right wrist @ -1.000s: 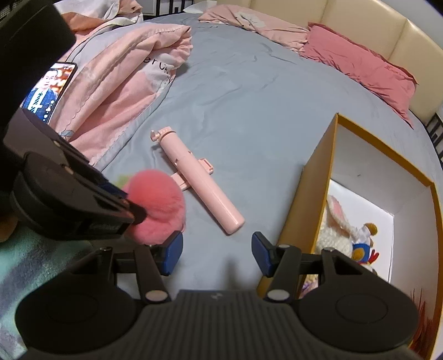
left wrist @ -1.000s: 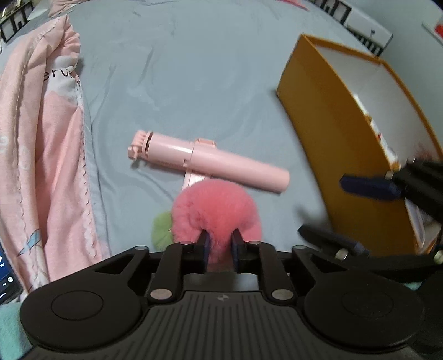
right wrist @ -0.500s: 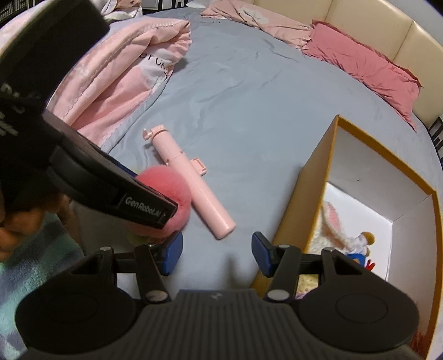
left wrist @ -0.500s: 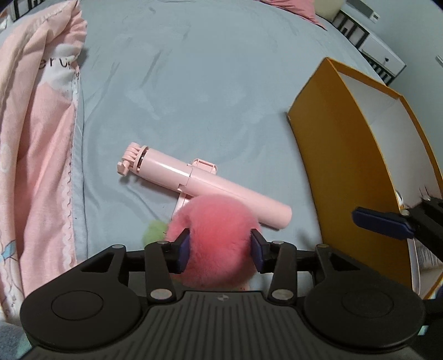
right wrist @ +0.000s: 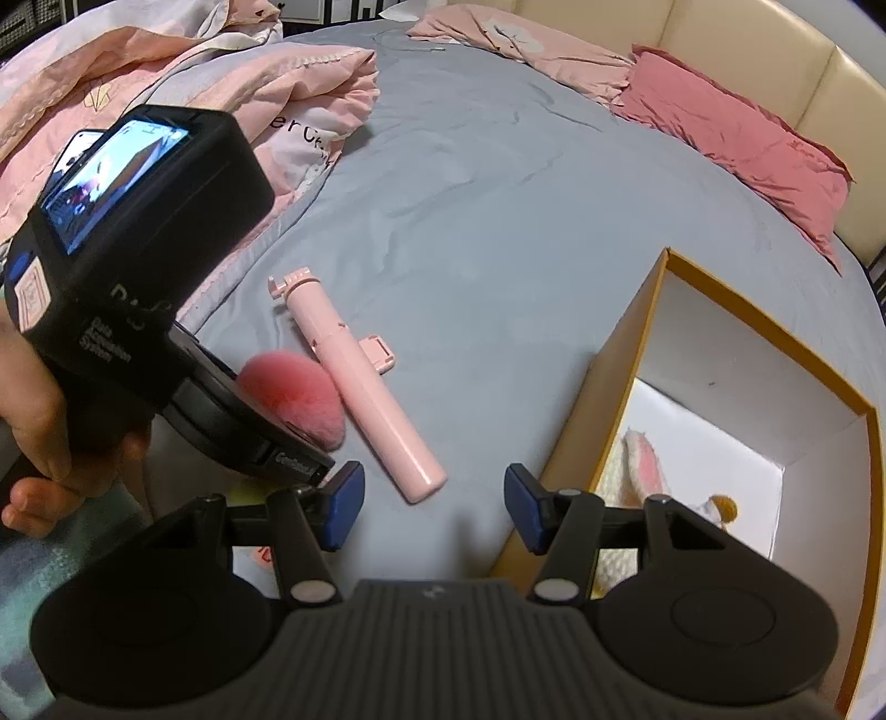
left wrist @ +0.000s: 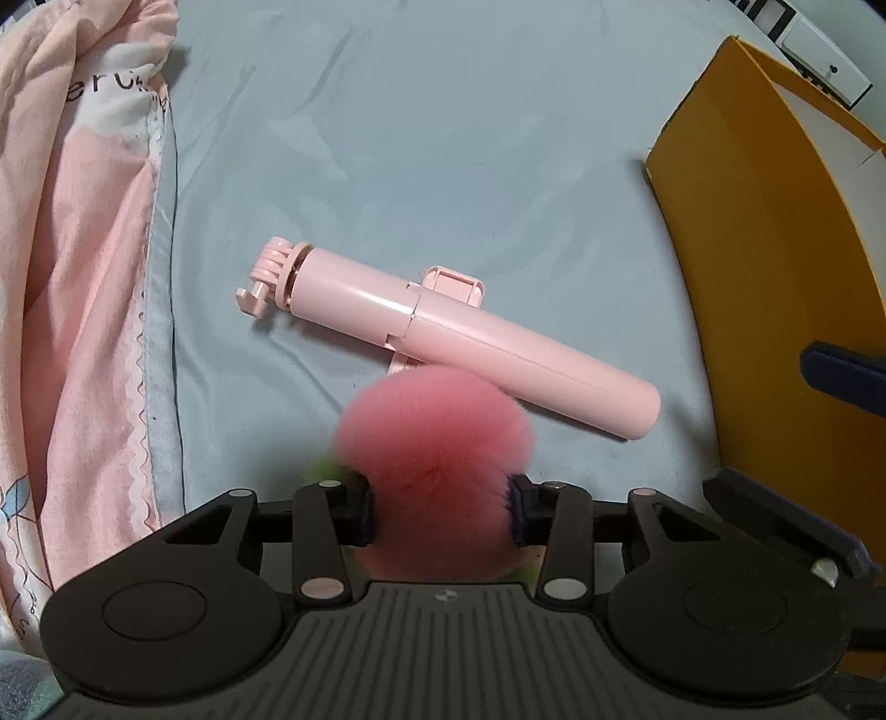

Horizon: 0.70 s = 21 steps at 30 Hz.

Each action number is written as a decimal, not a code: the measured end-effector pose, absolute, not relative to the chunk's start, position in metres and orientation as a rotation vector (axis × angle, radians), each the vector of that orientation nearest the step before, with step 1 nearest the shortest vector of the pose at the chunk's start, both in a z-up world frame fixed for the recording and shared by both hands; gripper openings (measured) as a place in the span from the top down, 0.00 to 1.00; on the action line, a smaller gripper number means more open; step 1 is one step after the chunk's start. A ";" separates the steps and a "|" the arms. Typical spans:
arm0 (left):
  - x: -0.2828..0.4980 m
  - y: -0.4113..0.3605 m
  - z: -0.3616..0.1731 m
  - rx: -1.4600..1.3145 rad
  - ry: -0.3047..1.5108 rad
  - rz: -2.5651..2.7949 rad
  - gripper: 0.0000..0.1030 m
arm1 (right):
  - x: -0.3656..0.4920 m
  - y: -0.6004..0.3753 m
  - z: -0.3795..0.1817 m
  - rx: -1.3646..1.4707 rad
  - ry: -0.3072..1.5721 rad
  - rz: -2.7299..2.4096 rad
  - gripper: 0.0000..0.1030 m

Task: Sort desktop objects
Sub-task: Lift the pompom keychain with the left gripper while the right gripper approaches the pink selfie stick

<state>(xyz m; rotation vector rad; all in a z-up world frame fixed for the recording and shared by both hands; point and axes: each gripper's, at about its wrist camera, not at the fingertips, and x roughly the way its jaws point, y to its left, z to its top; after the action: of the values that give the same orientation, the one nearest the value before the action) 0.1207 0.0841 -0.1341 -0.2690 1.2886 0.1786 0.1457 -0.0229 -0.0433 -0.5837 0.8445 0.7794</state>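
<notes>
Both apart: left gripper [left wrist: 441, 509] just opened, pompom [left wrist: 434, 426] between jaws; right gripper [right wrist: 434, 507] empty beside box rim [right wrist: 628, 332].

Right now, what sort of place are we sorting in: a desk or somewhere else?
Most likely a bedroom, on a bed rather than a desk: a grey-blue bedsheet, a pink quilt bunched alongside, pink pillows against a padded headboard.

Fluffy pompom [left wrist: 437, 443] is deep pink with a bit of green fuzz beside it – the stick [left wrist: 459, 338] a paler, glossy pink. Sheet [left wrist: 443, 138] is plain grey-blue; quilt [left wrist: 72, 277] pink and white with dark lettering. Box [right wrist: 626, 399] is mustard outside, white inside – pillow [right wrist: 736, 144] rose, pads [right wrist: 346, 504] dark blue
</notes>
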 end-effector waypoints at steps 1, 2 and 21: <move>0.119 0.084 -0.132 -0.269 1.278 0.180 0.55 | 0.147 -0.022 -0.043 -0.588 0.841 0.782 0.44; 0.117 0.085 -0.129 -0.276 1.265 0.180 0.55 | 0.147 -0.021 -0.043 -0.591 0.838 0.787 0.44; 0.079 0.159 -0.076 -0.453 0.995 0.297 0.55 | 0.210 0.034 -0.051 -0.433 1.026 0.888 0.50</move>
<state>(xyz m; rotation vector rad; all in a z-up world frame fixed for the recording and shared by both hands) 0.0789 0.1592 -0.0759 -0.4532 0.9948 0.2969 0.2096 0.0340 -0.0507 -0.4333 1.0258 0.8884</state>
